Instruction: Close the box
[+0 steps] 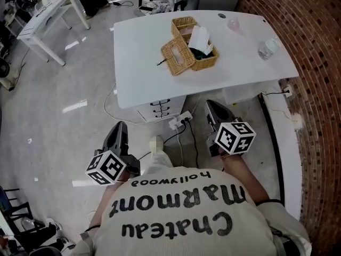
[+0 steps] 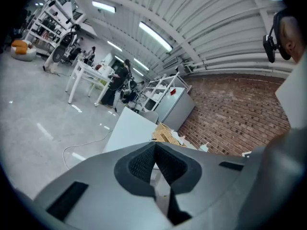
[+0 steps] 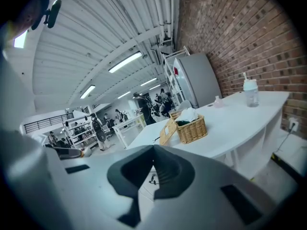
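Note:
A wicker box (image 1: 194, 44) stands on the white table (image 1: 144, 84), well ahead of me. It is open: one lid (image 1: 177, 57) leans down at its front left, another (image 1: 184, 24) is swung back, and white cloth (image 1: 200, 38) sticks out. The box (image 2: 165, 133) shows small beyond the left jaws, and the box (image 3: 189, 126) also shows in the right gripper view. My left gripper (image 1: 121, 126) (image 2: 155, 144) and right gripper (image 1: 213, 106) (image 3: 154, 150) are held low near my body, short of the table. Both are shut with nothing between the jaws.
A plastic bottle (image 1: 268, 48) and a pink object (image 1: 234, 24) stand at the table's far right. A drawer unit (image 1: 160, 108) and a power strip (image 1: 180, 120) with cables sit under the near edge. A brick wall (image 1: 309, 47) runs along the right. Another white table (image 1: 45, 15) is far left.

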The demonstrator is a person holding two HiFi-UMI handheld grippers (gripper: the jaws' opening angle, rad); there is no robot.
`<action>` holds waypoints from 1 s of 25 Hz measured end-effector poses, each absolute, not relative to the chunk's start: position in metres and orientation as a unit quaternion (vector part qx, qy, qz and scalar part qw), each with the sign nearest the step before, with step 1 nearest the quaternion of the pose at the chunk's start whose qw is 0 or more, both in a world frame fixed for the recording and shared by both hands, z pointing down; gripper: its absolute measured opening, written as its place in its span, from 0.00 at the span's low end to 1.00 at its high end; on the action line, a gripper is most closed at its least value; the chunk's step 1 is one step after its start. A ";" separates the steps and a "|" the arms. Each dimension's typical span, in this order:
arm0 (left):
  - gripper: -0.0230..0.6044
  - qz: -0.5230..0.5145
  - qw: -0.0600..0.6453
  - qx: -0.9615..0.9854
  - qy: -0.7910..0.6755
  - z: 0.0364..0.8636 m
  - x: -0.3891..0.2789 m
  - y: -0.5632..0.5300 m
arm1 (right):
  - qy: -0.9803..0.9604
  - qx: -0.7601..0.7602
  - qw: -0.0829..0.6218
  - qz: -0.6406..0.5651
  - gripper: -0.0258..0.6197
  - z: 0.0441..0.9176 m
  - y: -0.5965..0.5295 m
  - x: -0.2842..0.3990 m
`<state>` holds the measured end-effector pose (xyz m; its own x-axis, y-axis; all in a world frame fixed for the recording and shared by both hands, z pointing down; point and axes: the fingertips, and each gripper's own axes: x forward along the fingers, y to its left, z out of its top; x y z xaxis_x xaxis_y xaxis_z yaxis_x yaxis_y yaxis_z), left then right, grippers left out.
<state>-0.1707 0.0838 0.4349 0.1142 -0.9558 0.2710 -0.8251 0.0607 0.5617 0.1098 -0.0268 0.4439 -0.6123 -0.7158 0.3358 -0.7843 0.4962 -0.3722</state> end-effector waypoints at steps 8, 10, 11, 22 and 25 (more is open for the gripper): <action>0.04 -0.107 0.314 0.694 -0.639 0.426 -0.209 0.008 | -0.856 0.448 0.063 0.249 0.04 0.432 -0.089 0.067; 0.04 -0.108 0.313 0.700 -0.633 0.421 -0.217 -0.010 | -0.854 0.453 0.062 0.247 0.04 0.428 -0.103 0.059; 0.04 -0.109 0.311 0.702 -0.631 0.418 -0.222 -0.018 | -0.853 0.456 0.061 0.246 0.04 0.425 -0.110 0.056; 0.04 -0.103 0.291 0.731 -0.609 0.401 -0.260 -0.094 | -0.838 0.497 0.015 0.227 0.04 0.399 -0.183 0.038; 0.04 -0.105 0.286 0.731 -0.611 0.398 -0.278 -0.109 | -0.840 0.496 -0.019 0.218 0.04 0.387 -0.199 0.032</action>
